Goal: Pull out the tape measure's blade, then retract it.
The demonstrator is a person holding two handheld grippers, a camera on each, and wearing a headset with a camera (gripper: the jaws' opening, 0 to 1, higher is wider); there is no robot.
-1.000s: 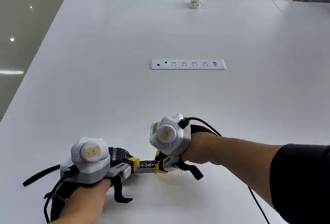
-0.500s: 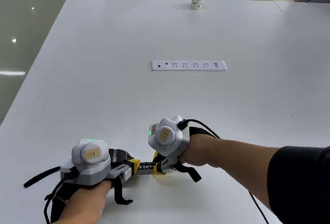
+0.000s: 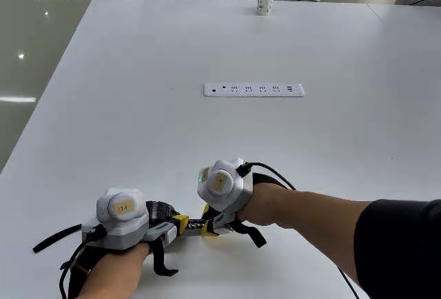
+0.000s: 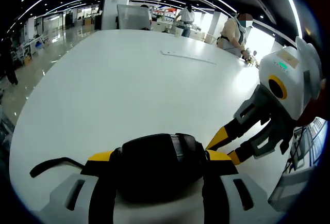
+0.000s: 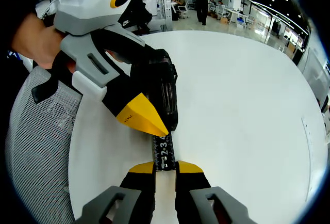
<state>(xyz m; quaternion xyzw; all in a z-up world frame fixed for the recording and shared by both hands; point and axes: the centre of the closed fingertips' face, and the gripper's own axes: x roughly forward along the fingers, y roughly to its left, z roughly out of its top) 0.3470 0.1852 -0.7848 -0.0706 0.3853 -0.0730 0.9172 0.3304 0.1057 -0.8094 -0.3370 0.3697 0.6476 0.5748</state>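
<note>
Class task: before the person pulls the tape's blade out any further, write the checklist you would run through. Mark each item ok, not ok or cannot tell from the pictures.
1. Left tool clamps the case: ok.
2. Right tool pinches the blade at its end: ok.
3. Blade runs straight from case to right tool, no kink: ok.
4. Blade fully out: not ok, a short length shows, with marks 2 to 4.
5. Table around the tools is free, and the strip and cup lie far off: ok.
6. Lock on the case released: cannot tell.
</note>
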